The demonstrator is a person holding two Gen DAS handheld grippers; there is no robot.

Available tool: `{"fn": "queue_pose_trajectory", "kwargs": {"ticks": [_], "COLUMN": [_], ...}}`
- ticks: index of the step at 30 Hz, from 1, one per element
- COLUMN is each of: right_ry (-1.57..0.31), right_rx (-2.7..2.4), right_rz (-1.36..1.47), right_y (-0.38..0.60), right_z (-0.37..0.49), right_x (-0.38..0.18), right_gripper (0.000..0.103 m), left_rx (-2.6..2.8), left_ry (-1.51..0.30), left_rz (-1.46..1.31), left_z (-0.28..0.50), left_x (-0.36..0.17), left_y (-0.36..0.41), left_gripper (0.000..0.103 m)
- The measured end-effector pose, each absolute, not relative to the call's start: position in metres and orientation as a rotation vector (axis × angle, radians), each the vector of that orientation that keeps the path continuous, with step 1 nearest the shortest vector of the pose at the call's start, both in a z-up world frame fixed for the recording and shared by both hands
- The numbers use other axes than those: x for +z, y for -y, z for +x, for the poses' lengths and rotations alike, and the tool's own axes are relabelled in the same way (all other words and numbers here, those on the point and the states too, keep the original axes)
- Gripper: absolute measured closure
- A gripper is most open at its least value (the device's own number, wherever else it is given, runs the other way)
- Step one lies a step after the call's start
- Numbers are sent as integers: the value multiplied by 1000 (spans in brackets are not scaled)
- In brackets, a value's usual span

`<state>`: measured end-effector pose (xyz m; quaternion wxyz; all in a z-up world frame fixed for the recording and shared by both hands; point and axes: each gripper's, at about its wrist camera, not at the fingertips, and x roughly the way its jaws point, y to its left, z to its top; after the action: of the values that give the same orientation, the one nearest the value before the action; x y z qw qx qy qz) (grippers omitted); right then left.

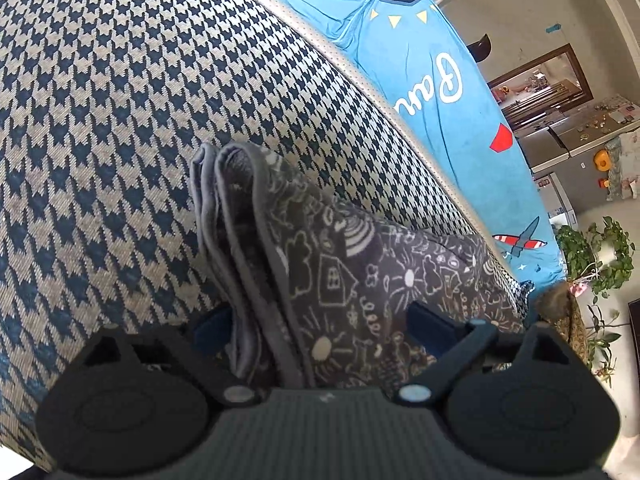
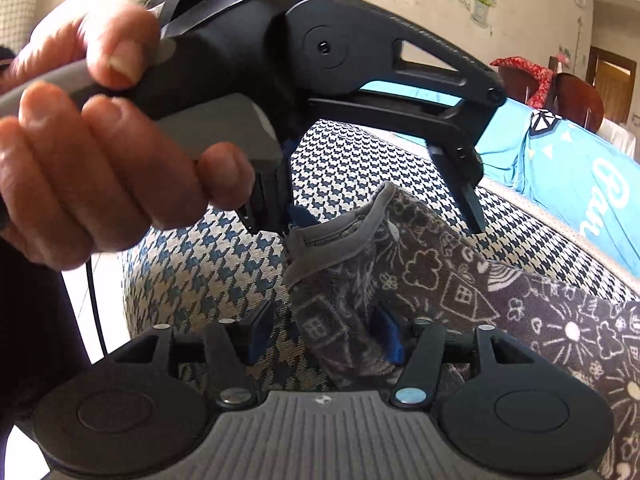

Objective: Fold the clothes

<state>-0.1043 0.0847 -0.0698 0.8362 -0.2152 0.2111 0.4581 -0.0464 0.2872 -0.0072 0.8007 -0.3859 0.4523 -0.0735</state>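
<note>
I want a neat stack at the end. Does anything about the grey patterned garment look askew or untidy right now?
Slightly. The grey patterned garment is bunched on the houndstooth cushion; its trimmed edges stand up in uneven layers instead of lying flat. Both the left claw and right claw are open around it. No damage shows.

White cursive letters reading "Pau" run across the blue fabric point(image 1: 448, 92) draped behind the houndstooth cushion point(image 1: 120, 120); the rest is cut off.
</note>
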Motion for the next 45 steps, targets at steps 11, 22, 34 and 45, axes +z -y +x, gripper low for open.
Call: {"fn": "queue_pose_trajectory", "kwargs": {"ticks": [11, 22, 34, 45], "right_ry": [-372, -358, -382, -369], "right_rx": [842, 842, 841, 844], "right_rz": [-544, -454, -426, -527], "right_y": [-98, -84, -75, -82], "right_z": [-98, -96, -90, -102], "right_x": [-86, -67, -60, -83], "right_gripper": [50, 75, 77, 60], "left_rx": [-146, -56, -53, -31], "left_ry": [-983, -1008, -1037, -1039], "left_rz": [-802, -807, -810, -767], "left_z": [-42, -15, 9, 18], "left_x": [-10, -27, -35, -39], "left_y": [-285, -307, -307, -286], "left_gripper": [7, 2, 37, 48]}}
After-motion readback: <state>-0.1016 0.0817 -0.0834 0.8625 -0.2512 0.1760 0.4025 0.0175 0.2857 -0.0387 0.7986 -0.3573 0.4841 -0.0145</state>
